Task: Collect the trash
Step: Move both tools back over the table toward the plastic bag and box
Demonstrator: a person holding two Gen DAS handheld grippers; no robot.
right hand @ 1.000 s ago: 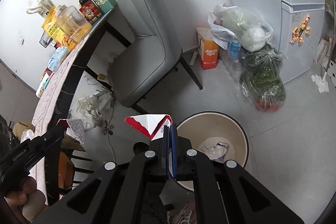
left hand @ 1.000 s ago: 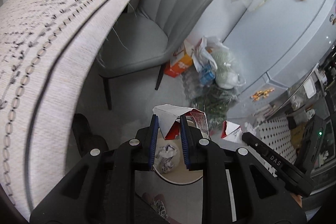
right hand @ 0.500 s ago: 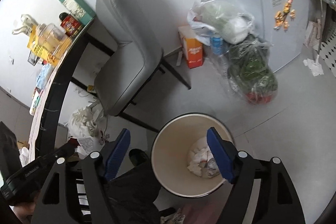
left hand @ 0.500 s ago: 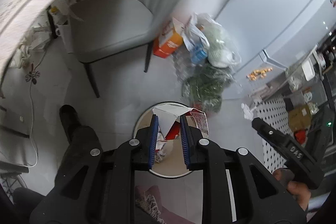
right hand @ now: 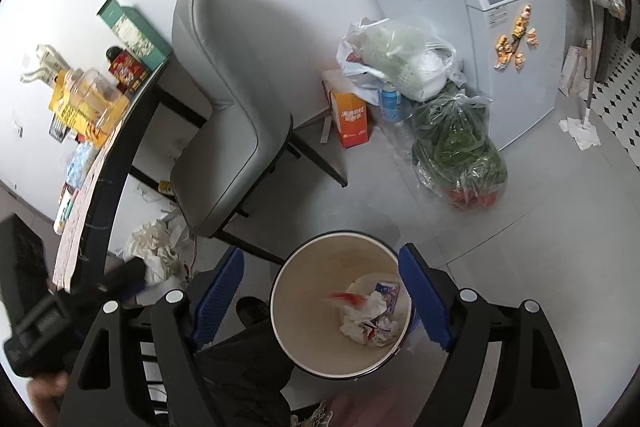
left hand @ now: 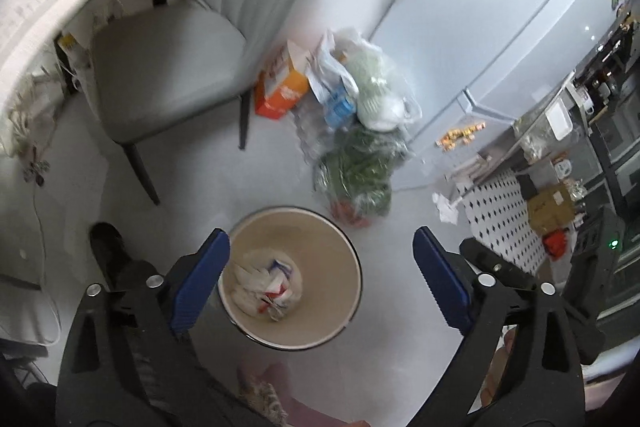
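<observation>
Two grippers hover over pale grey floor tiles point(right hand: 500, 247) beside a grey chair point(right hand: 224, 131) and fridge point(right hand: 516, 39) — left gripper point(left hand: 320, 283) and right gripper point(right hand: 320, 291) both opening, jaws empty. Crumpled trash point(right hand: 370, 319) lies in the upright bin point(right hand: 304, 343), its mouth facing up.

The right gripper point(right hand: 322, 293) hangs over the round waste bin point(right hand: 298, 351), its blue-padded jaws opening with nothing pinched between them. Crumpled paper and wrappers point(right hand: 370, 319) lie at the bin's bottom. A blurred red-and-white scrap point(right hand: 347, 299) sits just above that heap, possibly mid-fall. At twelve o'clock from the bin stands a grey chair point(right hand: 224, 131); at one o'clock, plastic bags point(right hand: 404, 63) and an orange carton point(right hand: 352, 117) lean by the fridge point(right hand: 520, 67). At nine o'clock, the other gripper point(right hand: 68, 315), smeared.
</observation>
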